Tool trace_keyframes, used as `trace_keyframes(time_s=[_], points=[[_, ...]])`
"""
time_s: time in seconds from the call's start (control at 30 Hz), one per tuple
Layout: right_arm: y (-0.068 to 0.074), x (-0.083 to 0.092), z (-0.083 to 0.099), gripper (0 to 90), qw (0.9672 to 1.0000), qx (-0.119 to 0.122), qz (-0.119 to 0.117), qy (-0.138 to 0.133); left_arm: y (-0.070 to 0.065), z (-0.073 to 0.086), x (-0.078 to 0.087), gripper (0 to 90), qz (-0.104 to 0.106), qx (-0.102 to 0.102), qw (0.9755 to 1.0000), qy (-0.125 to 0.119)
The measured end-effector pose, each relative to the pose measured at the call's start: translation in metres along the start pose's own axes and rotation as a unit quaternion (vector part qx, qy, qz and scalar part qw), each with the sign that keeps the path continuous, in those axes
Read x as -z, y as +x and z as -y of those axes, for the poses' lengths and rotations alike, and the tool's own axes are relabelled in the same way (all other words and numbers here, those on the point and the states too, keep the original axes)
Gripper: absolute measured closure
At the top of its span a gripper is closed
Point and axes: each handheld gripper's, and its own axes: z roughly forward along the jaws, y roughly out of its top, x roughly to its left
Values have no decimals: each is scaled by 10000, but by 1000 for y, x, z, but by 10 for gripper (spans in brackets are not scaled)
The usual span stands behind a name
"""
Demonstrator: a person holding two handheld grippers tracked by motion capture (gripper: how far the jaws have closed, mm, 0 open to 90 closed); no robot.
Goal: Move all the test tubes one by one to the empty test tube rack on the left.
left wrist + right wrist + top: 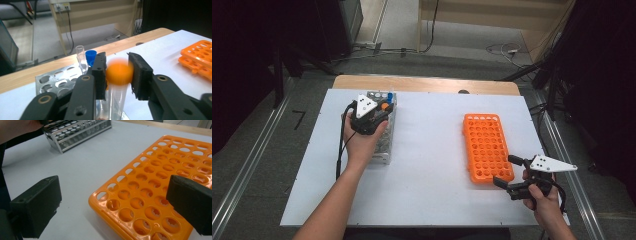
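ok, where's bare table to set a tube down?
Widest free patch: white table between metal rack and orange rack, running to the near edge. Narrow strips left of the metal rack and behind both. Crowded at the orange rack's near right corner, by the right hand-held gripper.

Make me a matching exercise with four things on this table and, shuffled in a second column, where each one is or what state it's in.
Things:
1. orange-capped tube
2. orange rack
3. metal rack
4. right gripper

Places or states:
A. jaws wide apart, holding nothing, at the orange rack's near corner
B. on the table's left side, under the left hand
C. between the left gripper's jaws
D. lying flat on the table's right side, holes empty

Pairs: 1-C, 2-D, 3-B, 4-A
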Motion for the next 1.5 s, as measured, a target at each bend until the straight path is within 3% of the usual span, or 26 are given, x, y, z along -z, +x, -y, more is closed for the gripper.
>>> trace_keyframes(time_s=[0.2,0.27,0.5,0.63,0.77,1.1,1.23,1.5], points=[[-1,0,0,0,10000,-22,7,-5,1,0,1,546,7,139,9999,42],[-2,0,1,0,10000,-8,7,-30,0,-2,5,510,124,223,9997,-2],[-5,0,2,0,10000,-28,45,-50,-6,-3,24,238,491,414,9978,-171],[-7,0,2,0,10000,-48,68,-45,-9,0,37,107,592,507,9968,-157],[-8,0,3,0,9999,-76,101,-37,-13,3,51,37,697,517,9961,-157],[-16,1,6,0,9998,-104,183,-60,-26,16,88,0,956,480,9940,-206],[-19,1,7,0,9997,-114,204,-67,-30,24,102,0,1050,567,9926,-228],[-23,2,11,0,9995,-174,274,-68,-32,43,124,0,1060,531,9928,-155]])
